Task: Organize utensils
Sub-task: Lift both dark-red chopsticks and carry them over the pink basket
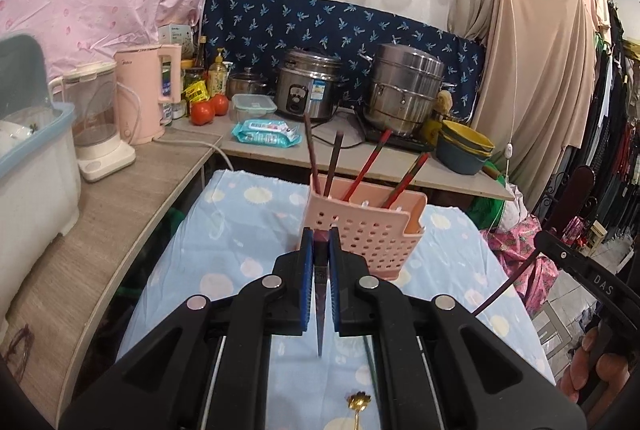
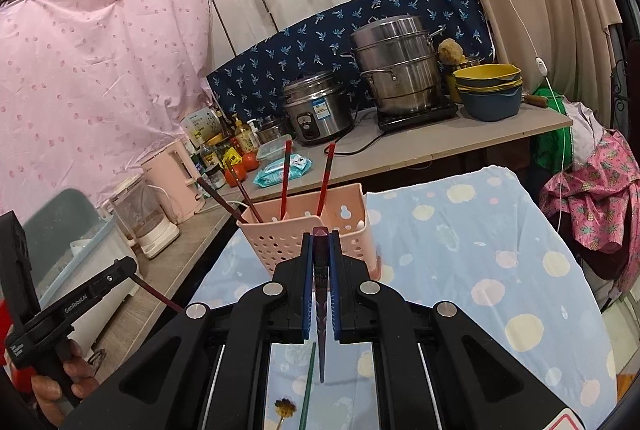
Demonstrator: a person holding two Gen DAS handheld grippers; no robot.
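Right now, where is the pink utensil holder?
The pink utensil holder stands on the blue spotted cloth, just beyond both gripper tips, with the kitchen counter behind it.

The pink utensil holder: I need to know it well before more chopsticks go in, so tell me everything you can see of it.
The pink utensil holder looks like plastic, with rows of round holes in its walls and a keyhole hanging slot on one raised side. A divider splits it into compartments. It stands upright on the blue spotted cloth. Four chopsticks lean inside, two dark and two red. Neither gripper touches it.
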